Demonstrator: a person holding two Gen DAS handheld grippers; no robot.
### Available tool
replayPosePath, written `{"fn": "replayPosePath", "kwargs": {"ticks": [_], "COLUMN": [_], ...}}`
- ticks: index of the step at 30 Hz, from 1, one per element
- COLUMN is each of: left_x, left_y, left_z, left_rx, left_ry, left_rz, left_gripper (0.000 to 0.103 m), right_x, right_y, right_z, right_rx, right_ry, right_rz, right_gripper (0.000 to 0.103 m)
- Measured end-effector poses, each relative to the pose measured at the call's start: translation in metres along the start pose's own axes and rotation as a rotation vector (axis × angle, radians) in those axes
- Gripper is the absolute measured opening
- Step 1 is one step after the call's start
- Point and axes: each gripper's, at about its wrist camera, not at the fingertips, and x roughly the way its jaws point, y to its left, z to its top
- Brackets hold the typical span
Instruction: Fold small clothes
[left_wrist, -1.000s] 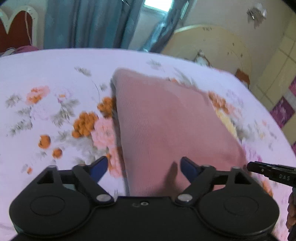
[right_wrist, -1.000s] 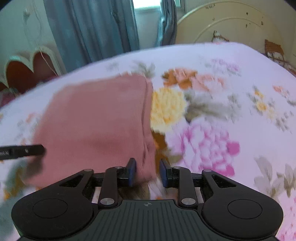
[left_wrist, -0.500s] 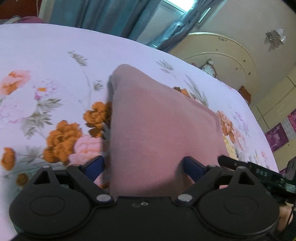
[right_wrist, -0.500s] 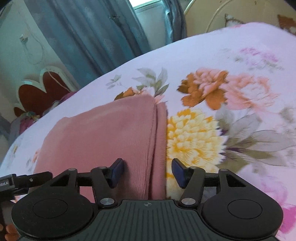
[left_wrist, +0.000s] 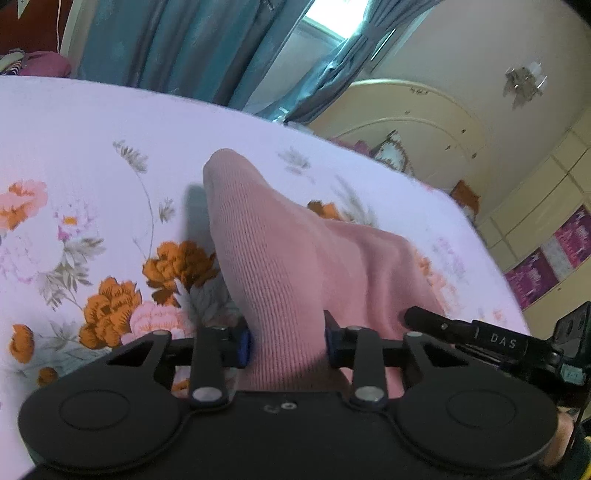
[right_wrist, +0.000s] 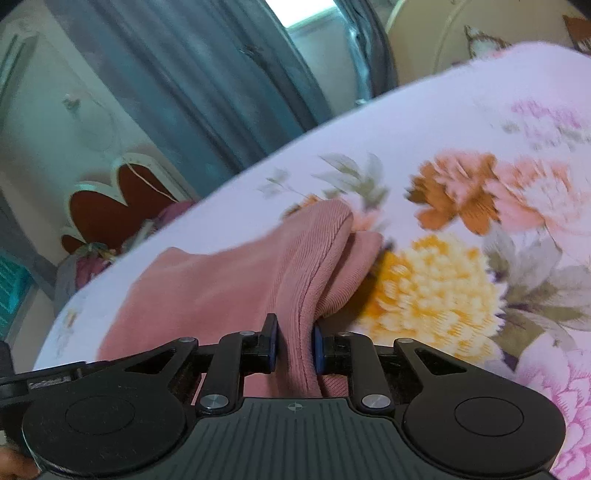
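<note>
The right gripper (right_wrist: 294, 345) pinches the pink garment (right_wrist: 236, 280) on a floral sheet (right_wrist: 461, 177).

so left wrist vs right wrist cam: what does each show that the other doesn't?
Left wrist only: the left gripper, its jaws just closed on a thick bunch of the pink knit garment, plus orange flowers on the bedsheet.

Right wrist only: the right gripper, jaws also just closed, pinching a narrow fold at the garment's doubled edge, a yellow flower, and a red scalloped headboard.

Both: the garment lifted off the sheet, teal curtains, and the other gripper's tip at the frame edge.
</note>
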Motion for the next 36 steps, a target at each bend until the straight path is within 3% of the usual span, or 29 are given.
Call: {"fn": "replayPosePath", "kwargs": {"ticks": [4,9,21,26,30,32,36], "left_x": [-0.038,-0.105,-0.249,-0.266,-0.259,-0.247,-0.243], "left_y": [0.008,0.055,0.238,0.293,0.327,0.341,0.357], "left_z": [0.013,0.023,0.033,0.046,0.041,0.030,0.013], "left_rx": [0.018,0.011,0.004,-0.004,0.024,0.046,0.053], "left_ry": [-0.050,-0.103,-0.162,-0.163,-0.153,-0.129,-0.164], "left_rz": [0.005,0.045,0.168,0.222,0.256,0.295,0.352], "left_gripper": [0.034,0.034,0.034,0.034,0.035,0.040,0.078], "right_x": [-0.005,0.009,0.125,0.183,0.219,0.232,0.245], "right_y": [0.046,0.121,0.320,0.367,0.380,0.372,0.364], "right_z": [0.000,-0.019,-0.113,-0.136,-0.148,-0.152,-0.160], "right_rx": [-0.039,-0.068,-0.096,-0.111,-0.160,-0.164,-0.204], "right_ry": [-0.011,0.000,0.043,0.078,0.110,0.117,0.140], "right_rz": [0.052,0.138,0.226,0.220,0.178,0.127,0.055], "right_gripper": [0.018,0.018,0.018,0.018,0.018,0.018,0.019]}}
